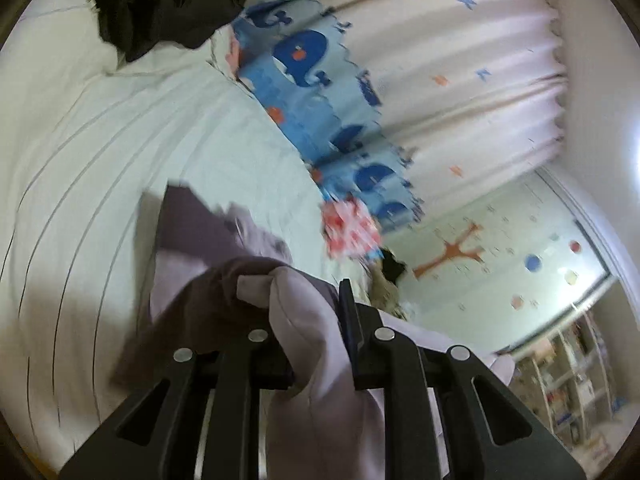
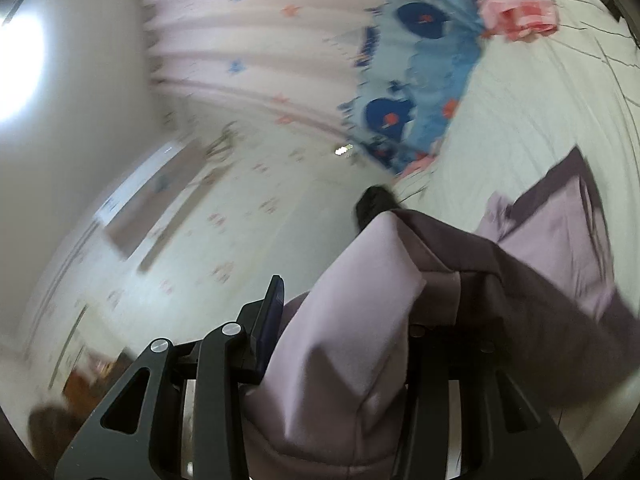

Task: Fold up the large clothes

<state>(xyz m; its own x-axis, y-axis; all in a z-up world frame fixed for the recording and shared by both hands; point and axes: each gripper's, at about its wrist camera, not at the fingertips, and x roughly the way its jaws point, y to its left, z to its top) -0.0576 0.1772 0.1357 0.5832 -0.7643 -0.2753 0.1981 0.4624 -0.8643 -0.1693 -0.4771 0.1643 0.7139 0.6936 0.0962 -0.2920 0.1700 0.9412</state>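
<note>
Gripping the lilac garment (image 1: 304, 320) — left tongs (image 1: 308, 292) and right tongs (image 2: 344, 300) both clamped on it — above the striped bed (image 1: 120, 140).

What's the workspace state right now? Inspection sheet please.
Surface: bed with striped white bedding.
Job's things: lilac garment, bunched and lifted off the bed, its far end trailing on the bedding.
Clutter: black clothing at the far end of the bed; pink-red cloth near the bed edge.
Grippers: left gripper and right gripper both shut on the lilac garment.
Cables: nothing seen.
Surroundings: whale-print curtain, patterned wall, shelves; both views motion-blurred.
</note>
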